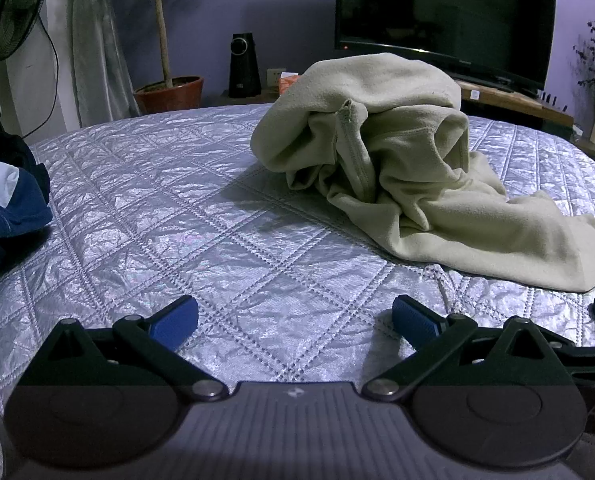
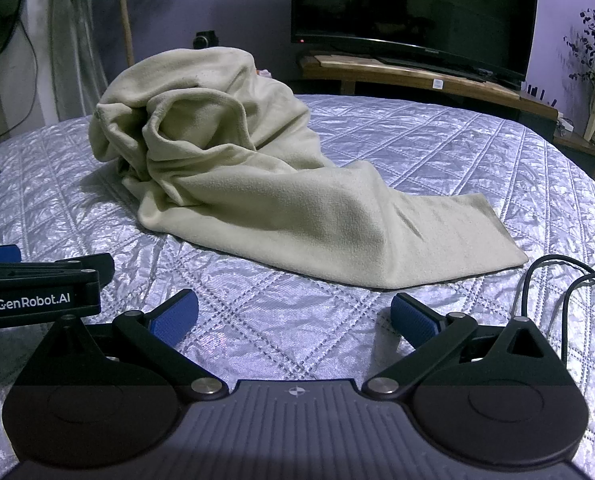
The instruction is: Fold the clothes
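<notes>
A cream fleece garment (image 1: 397, 152) lies crumpled in a heap on the silver quilted bedspread (image 1: 201, 216), a zipper edge standing up at its middle. In the right wrist view the same garment (image 2: 257, 184) trails a flat end toward the front right. My left gripper (image 1: 295, 320) hovers over bare quilt short of the heap, jaws wide open with nothing between them. My right gripper (image 2: 295, 316) is open too, just short of the garment's near edge, over the bedspread (image 2: 457, 168). The left gripper's body (image 2: 37, 292) shows at that view's left edge.
Dark blue and white clothes (image 1: 5, 208) lie at the bed's left edge. Beyond the bed stand a television (image 1: 445, 16) on a wooden bench, a potted tree (image 1: 169, 92), a speaker (image 1: 243, 66) and a fan (image 1: 5, 20). A black cable (image 2: 557, 276) loops at the right.
</notes>
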Demonstrator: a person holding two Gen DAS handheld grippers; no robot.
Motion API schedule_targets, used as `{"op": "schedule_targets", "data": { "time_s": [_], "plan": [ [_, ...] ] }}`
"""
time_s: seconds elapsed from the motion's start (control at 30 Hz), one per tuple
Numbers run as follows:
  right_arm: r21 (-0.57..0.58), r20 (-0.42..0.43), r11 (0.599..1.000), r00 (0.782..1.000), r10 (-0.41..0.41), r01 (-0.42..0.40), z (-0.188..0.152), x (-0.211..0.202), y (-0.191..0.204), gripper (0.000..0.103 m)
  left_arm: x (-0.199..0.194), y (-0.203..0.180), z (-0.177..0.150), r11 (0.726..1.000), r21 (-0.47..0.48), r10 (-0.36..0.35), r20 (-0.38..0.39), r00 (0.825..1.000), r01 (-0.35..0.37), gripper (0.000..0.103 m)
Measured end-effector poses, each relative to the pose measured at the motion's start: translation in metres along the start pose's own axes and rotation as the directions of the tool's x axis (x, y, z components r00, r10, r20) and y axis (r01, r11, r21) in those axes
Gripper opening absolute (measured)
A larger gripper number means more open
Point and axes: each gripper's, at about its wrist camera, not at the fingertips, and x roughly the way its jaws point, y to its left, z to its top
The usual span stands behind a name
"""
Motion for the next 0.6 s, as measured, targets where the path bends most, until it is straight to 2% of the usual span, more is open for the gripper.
{"op": "schedule_targets", "data": {
  "time_s": [0.6],
  "plan": [
    [0.000, 0.000, 1.000, 1.000, 0.000, 0.000, -0.0004, -0.0005, 0.0000, 0.103, 0.0001, 0.0001, 0.0001, 1.000, 0.000, -0.001, -0.006, 1.000, 0.001, 0.103]
  ]
}}
